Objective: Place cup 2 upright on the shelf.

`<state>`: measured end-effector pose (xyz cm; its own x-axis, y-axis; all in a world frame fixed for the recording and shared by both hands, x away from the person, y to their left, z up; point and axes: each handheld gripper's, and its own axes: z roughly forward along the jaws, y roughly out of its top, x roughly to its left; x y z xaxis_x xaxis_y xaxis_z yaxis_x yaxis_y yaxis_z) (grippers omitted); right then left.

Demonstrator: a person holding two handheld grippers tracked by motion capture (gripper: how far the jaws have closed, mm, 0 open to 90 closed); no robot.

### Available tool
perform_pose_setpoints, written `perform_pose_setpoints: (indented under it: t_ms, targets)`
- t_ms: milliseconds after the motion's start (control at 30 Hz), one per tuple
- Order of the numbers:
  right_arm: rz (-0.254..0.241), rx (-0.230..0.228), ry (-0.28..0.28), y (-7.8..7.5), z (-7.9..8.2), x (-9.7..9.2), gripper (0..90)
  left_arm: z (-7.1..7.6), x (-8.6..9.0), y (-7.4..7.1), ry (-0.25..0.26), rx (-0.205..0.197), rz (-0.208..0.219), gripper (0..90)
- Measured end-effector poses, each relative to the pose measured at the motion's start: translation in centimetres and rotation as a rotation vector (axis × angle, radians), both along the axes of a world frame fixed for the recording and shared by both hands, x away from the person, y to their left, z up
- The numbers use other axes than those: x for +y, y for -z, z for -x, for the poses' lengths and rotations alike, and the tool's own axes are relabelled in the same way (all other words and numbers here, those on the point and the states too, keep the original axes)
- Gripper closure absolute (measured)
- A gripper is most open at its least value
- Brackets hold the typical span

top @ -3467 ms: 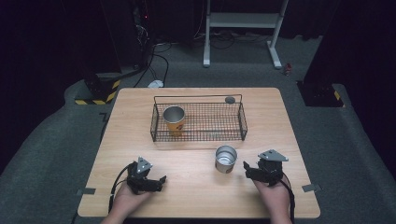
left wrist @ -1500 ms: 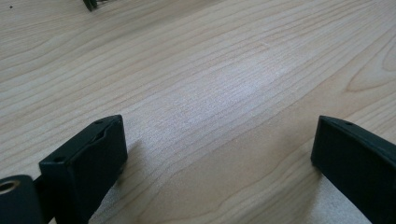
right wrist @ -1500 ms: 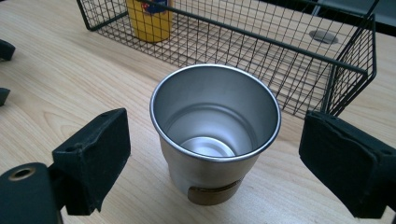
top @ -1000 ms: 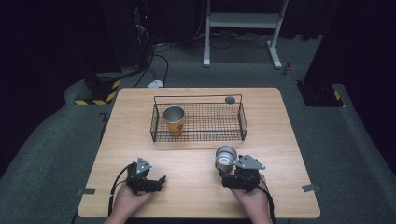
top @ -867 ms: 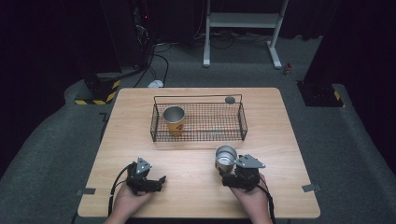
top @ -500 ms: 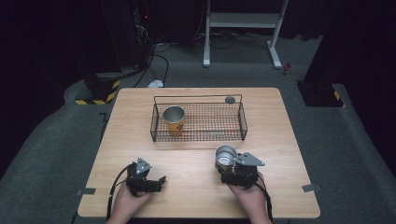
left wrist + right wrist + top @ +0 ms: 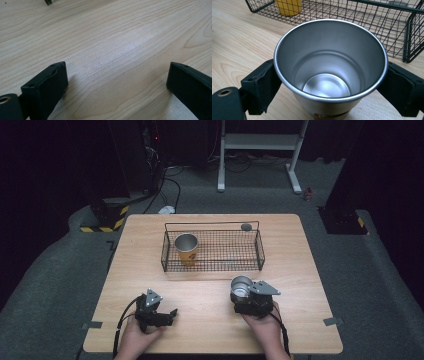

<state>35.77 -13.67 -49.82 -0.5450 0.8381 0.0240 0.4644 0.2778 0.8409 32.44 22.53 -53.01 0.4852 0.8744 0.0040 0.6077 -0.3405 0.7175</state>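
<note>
A bare steel cup stands upright on the wooden table, just in front of the wire basket. My right gripper is open, with one jaw on each side of the cup below its rim; I cannot tell whether the pads touch the wall. An orange cup with a steel rim stands in the basket's left end. At the front left, my left gripper rests open on bare wood with nothing between its jaws.
The black wire basket's front right corner stands close behind the steel cup. A small grey disc lies on the table behind the basket. Dark floor, cables and a white stand lie beyond the table.
My right gripper has come in from the right to the steel cup and edged forward until its jaws sit either side of it. The cup and the left gripper have stayed put.
</note>
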Motion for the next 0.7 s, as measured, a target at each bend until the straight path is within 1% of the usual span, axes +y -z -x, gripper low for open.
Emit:
perform_pose_setpoints:
  t_ms: [67, 100, 167, 267, 333, 400, 700]
  targets:
    - [-0.011, -0.003, 0.006, 0.09, -0.10, 0.00, 9.1, 0.01, 0.01, 0.00, 0.000, 0.000, 0.000, 4.0]
    - [-0.013, -0.005, 0.001, 0.11, -0.17, -0.03, 9.2, -0.02, 0.07, -0.01, 0.005, -0.007, -0.008, 4.0]
    - [-0.018, -0.011, 0.003, 0.13, -0.25, -0.04, 10.2, 0.02, 0.05, 0.00, 0.003, -0.005, -0.004, 4.0]
    - [-0.030, -0.006, 0.004, 0.19, -0.36, 0.00, 11.3, 0.07, 0.03, 0.02, 0.000, -0.003, 0.001, 4.0]
    - [-0.032, -0.002, 0.005, 0.20, -0.36, 0.11, 12.1, 0.11, 0.07, 0.02, 0.001, -0.002, 0.002, 4.1]
    - [-0.029, -0.012, -0.001, 0.21, -0.43, 0.12, 12.8, 0.14, 0.11, 0.01, 0.003, -0.002, 0.002, 4.3]
    - [-0.026, -0.021, -0.002, 0.23, -0.45, 0.31, 15.3, 0.17, 0.15, 0.00, 0.004, -0.001, 0.005, 4.5]
